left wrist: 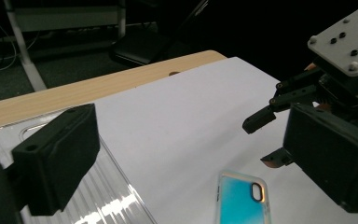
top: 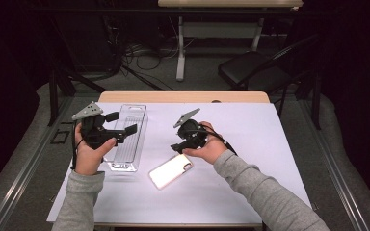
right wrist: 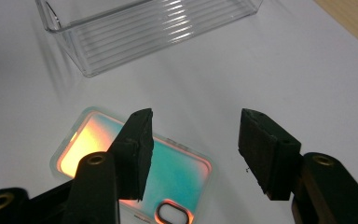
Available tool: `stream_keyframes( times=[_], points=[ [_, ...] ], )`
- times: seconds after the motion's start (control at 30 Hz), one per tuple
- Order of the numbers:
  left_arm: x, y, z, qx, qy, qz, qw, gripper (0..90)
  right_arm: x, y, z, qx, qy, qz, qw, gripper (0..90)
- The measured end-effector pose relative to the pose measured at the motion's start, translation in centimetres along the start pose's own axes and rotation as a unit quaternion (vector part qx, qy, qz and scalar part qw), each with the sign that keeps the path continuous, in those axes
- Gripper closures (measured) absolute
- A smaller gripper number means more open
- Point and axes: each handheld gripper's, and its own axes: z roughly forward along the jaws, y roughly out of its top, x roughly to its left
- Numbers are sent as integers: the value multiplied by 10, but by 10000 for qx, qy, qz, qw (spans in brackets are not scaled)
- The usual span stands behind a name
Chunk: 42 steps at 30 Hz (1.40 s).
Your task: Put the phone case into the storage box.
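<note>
The iridescent phone case (right wrist: 135, 170) on the white bench (top: 250, 144) is being lined up by the right gripper (right wrist: 193, 140), jaws parted just above it, nothing pinched. Next, an edge wants straddling. The left gripper (top: 120, 129) is held released over the clear plastic tray (top: 134, 115).

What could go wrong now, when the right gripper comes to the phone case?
The phone case lies flat on the smooth white sheet, so the open right gripper may push it instead of gripping its thin edge. Pushed leftward, it could hit the clear tray nearby.
</note>
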Motion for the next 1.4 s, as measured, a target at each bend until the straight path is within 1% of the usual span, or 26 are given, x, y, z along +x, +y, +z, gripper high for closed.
stream_keyframes(
  times=[0.07,0.13,0.23,0.3,0.33,0.37,0.4,0.47,0.53,0.6,0.73,0.83,0.93,1.0,1.03,1.07,1.1,1.2,1.23,1.27,1.3,1.33,1.37,1.4],
  points=[
    [0,-1,-1,10,-6,-2,10000,64,-1,0,1,15,-10,-7,10000,456],
    [0,-1,-1,53,14,11,10000,64,-1,-1,3,105,-39,160,9998,462],
    [0,-2,0,87,-11,18,10000,65,-2,-1,5,125,-68,208,9997,470],
    [0,-2,0,96,-14,16,10000,70,-2,0,6,152,-27,249,9996,489],
    [0,-2,0,100,-18,13,9999,72,-2,0,8,211,-62,270,9994,495],
    [0,-2,0,103,-21,15,9999,72,-2,0,8,211,-62,270,9994,495],
    [0,-2,0,105,-23,22,9999,76,-3,-1,11,456,-52,492,9977,493],
    [0,-3,0,120,-21,36,9999,77,-3,-1,12,480,-44,509,9975,495],
    [0,-3,0,134,-32,35,9999,80,-4,-2,14,589,-92,547,9967,505],
    [0,-3,0,140,-26,34,9999,86,-6,-3,17,731,-130,699,9948,511],
    [1,-4,0,127,-44,28,9999,96,-11,-5,21,926,-160,828,9921,541],
    [1,-4,0,149,-54,34,9999,109,-13,-6,23,1076,-195,1002,9889,567],
    [0,-4,1,205,-13,55,9998,113,-16,-8,26,1186,-200,1115,9865,587],
    [1,-5,1,217,-16,64,9997,118,-16,-9,28,1297,-227,1212,9839,600],
    [1,-5,2,225,-12,64,9997,122,-17,-9,30,1309,-234,1229,9835,610],
    [1,-5,2,231,-5,66,9997,122,-17,-9,30,1377,-230,1249,9823,613],
    [1,-5,2,230,-8,65,9997,122,-18,-10,32,1457,-218,1313,9803,616],
    [1,-5,2,228,-2,58,9997,122,-19,-12,35,1561,-214,1329,9785,625],
    [1,-5,2,226,1,58,9997,122,-19,-13,37,1569,-223,1391,9775,631],
    [1,-5,2,224,-4,58,9997,123,-19,-13,37,1641,-210,1395,9763,632],
    [1,-5,2,222,-6,58,9997,124,-19,-13,39,1612,-214,1424,9764,637],
    [1,-5,1,226,-2,60,9997,125,-19,-13,38,1716,-209,1425,9746,642],
    [1,-5,1,230,0,62,9997,125,-19,-14,40,1669,-212,1426,9754,647],
    [1,-6,2,227,-7,61,9997,126,-19,-14,40,1686,-215,1441,9748,650]
  ],
)
